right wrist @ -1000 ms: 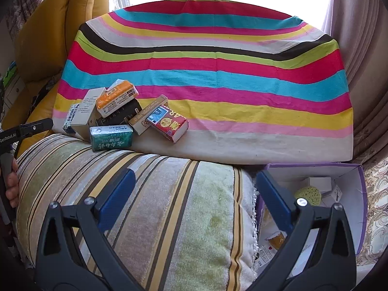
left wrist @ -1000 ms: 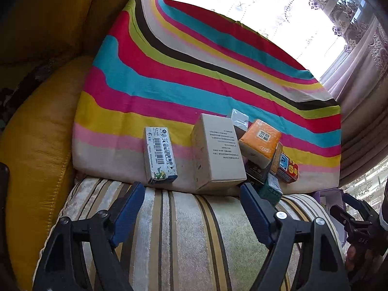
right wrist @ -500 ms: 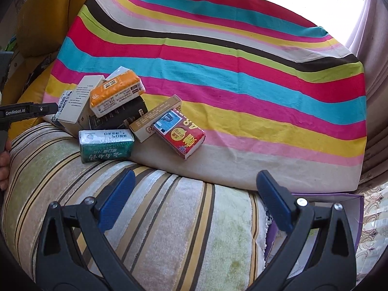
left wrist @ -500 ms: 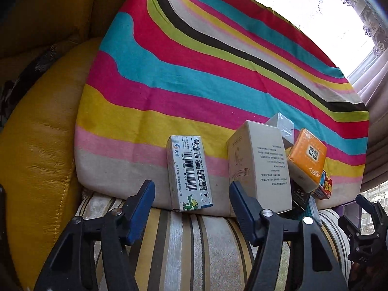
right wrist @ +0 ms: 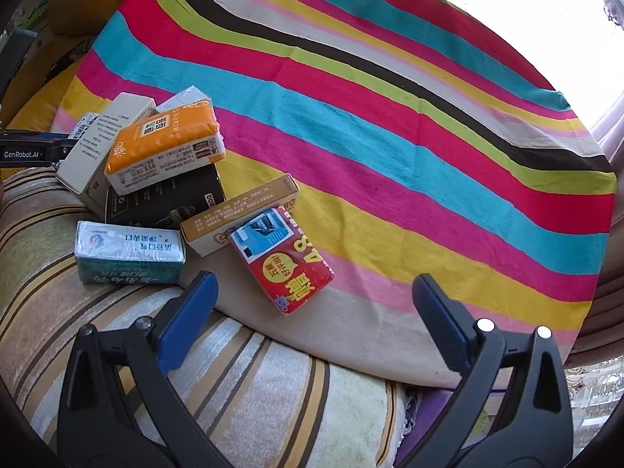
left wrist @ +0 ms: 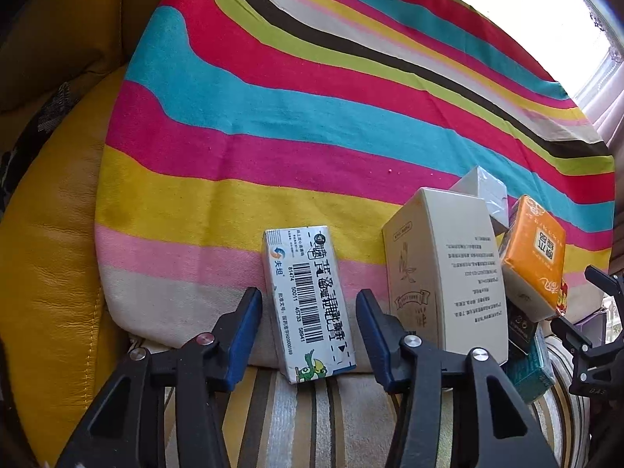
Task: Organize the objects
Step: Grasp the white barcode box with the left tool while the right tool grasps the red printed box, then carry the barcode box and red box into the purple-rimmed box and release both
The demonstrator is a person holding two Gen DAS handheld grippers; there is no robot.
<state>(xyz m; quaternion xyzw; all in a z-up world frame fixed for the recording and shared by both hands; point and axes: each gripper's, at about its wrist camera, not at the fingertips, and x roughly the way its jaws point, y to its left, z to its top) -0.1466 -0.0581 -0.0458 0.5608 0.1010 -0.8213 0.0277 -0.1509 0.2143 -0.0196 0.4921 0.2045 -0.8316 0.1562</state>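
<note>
A white barcode box (left wrist: 310, 304) lies on the striped cloth (left wrist: 312, 117). My left gripper (left wrist: 308, 308) is open, its blue pads on either side of the box without touching it. To its right stand a cream box (left wrist: 448, 273) and an orange tissue pack (left wrist: 534, 253). In the right wrist view my right gripper (right wrist: 314, 292) is open and empty, just in front of a red and blue pack (right wrist: 282, 259). A tan box (right wrist: 241, 214), a teal box (right wrist: 130, 251), a black box (right wrist: 163, 197) and the orange tissue pack (right wrist: 163, 144) lie to its left.
The cloth lies over a striped sofa cushion (right wrist: 253, 390). A yellow leather armrest (left wrist: 50, 253) is on the left. A purple box edge (right wrist: 436, 409) shows at the lower right. The left gripper's body (right wrist: 23, 152) shows at the left edge.
My left gripper has moved forward so that its pads flank the white barcode box. My right gripper has moved closer to the red and blue pack. Both stay open.
</note>
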